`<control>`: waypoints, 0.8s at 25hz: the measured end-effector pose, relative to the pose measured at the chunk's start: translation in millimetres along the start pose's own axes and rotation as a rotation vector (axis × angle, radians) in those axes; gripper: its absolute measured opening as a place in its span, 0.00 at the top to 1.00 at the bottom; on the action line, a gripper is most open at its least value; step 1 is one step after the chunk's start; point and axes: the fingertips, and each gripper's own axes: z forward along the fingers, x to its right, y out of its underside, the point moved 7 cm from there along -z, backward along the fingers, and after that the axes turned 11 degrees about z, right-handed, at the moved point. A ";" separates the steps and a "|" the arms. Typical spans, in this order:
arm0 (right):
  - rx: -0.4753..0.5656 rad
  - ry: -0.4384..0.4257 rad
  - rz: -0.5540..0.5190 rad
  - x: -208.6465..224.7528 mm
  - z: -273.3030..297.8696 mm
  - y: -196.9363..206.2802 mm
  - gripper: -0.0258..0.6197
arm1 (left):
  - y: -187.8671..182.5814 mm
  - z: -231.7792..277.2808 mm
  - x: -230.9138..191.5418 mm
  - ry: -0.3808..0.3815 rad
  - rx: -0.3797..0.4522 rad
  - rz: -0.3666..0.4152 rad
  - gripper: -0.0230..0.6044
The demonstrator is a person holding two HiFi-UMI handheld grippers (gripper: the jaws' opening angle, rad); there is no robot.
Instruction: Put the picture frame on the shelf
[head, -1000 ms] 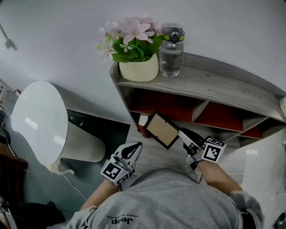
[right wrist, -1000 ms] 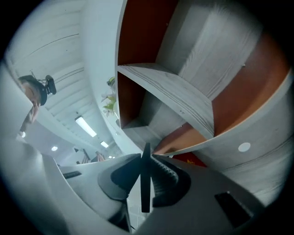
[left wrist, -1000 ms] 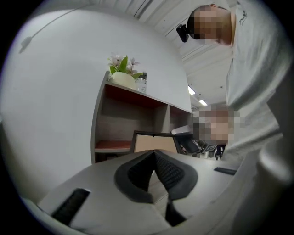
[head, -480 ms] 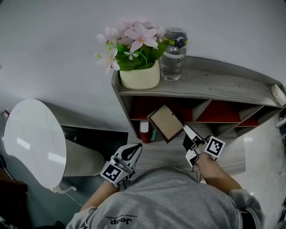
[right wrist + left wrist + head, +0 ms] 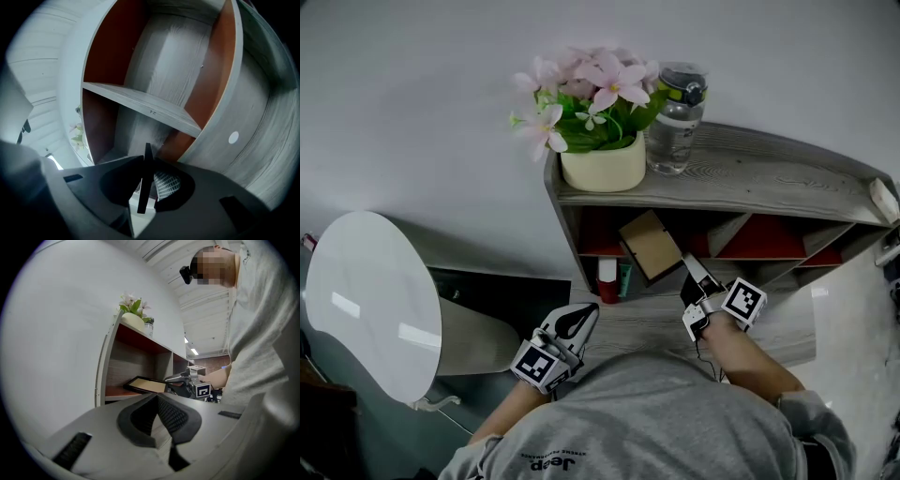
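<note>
The picture frame (image 5: 650,246), black-edged with a tan face, is tilted at the mouth of the left compartment of the grey shelf unit (image 5: 769,178). My right gripper (image 5: 687,265) is shut on its lower right corner. In the right gripper view the frame (image 5: 143,180) shows edge-on between the jaws, pointing into the red-walled compartments. The left gripper view shows the frame (image 5: 146,384) nearly level over the shelf board, with the right gripper (image 5: 180,379) behind it. My left gripper (image 5: 585,308) hangs low on the left, shut and holding nothing.
A cream pot of pink flowers (image 5: 602,169) and a clear water bottle (image 5: 675,117) stand on the shelf top. A red bottle (image 5: 607,279) and a green one (image 5: 623,277) stand in the left compartment below the frame. A large white round object (image 5: 370,300) is at the left.
The right gripper has carried the frame up and forward, from below the shelf into the mouth of the left compartment. The left gripper has stayed put.
</note>
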 end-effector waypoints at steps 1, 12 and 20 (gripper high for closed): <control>0.005 0.019 0.006 1.1 0.8 0.9 0.83 | 0.8 -0.6 -0.4 -0.002 -0.001 -0.003 0.95; 0.022 0.036 0.123 -2.4 17.6 8.4 0.81 | 5.9 1.6 1.8 -0.003 0.011 -0.034 0.95; -0.102 0.115 -0.220 -27.0 35.6 16.6 0.63 | 5.9 4.3 3.3 0.000 0.002 -0.032 0.95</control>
